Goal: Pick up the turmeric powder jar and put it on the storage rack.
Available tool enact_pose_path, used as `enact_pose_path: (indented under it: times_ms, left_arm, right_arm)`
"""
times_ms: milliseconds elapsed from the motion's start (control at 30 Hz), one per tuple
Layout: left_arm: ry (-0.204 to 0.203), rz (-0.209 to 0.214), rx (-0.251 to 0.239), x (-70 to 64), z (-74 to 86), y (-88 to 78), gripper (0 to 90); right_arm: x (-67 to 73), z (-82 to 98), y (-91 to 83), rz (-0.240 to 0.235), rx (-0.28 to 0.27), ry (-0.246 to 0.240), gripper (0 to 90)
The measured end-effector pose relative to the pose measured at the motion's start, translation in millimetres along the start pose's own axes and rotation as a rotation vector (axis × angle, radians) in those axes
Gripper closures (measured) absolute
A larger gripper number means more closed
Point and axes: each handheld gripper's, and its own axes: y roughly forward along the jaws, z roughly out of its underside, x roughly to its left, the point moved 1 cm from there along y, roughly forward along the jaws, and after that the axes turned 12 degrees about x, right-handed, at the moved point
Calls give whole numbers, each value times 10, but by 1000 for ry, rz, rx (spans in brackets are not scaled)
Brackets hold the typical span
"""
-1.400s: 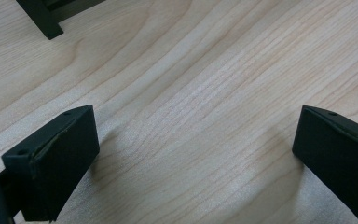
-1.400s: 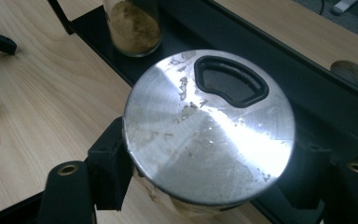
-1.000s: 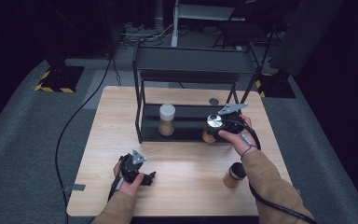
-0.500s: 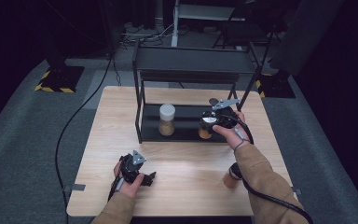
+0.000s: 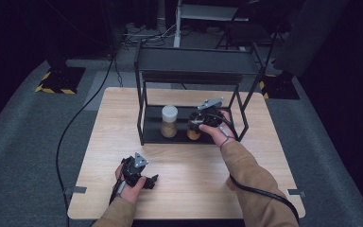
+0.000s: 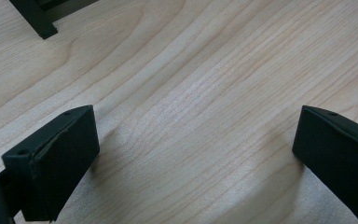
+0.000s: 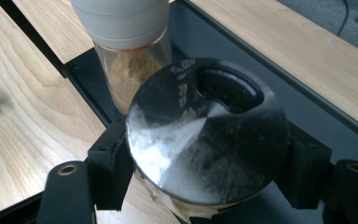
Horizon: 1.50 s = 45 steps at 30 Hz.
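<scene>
High view, read from left to right: the left gripper (image 5: 152, 180) is rested on the table (image 5: 189, 161) with jaws spread wide and nothing between them, while a white-lidded jar (image 5: 169, 121) is seen on the black rack's lower shelf (image 5: 152, 135). Just beside it, a black-lidded jar (image 7: 207, 128) is clamped in the right gripper (image 5: 194, 130) at shelf level. Placing appears to be in hand; next, the jar must be seated upright, clear of its neighbour, before release.
</scene>
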Motion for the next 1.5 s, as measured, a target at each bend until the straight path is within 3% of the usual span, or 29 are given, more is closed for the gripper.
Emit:
enact_pose_path:
  times_ms: [100,167,500,667,800,1033,1500]
  left_arm:
    - [1,0,1,1,-1,-2,0]
    - [0,0,1,-1,0,-3,0]
    - [1,0,1,-2,2,-3,0]
    - [2,-1,2,-1,0,-4,0]
    - [1,0,1,0,1,-2,0]
    - [2,1,0,0,0,-1,0]
    - [7,2,3,-1,-16,5,0]
  right_arm:
    - [32,-42,51,4,-9,-9,345]
    - [55,-88,89,13,16,-11,345]
    - [20,-80,133,-2,-1,6,341]
    - [-12,-25,102,-19,-27,34,208]
    - [-7,35,-11,-15,-59,44,158]
    - [35,169,-292,2,-67,33,151]
    - [173,615,-865,14,-92,30,149]
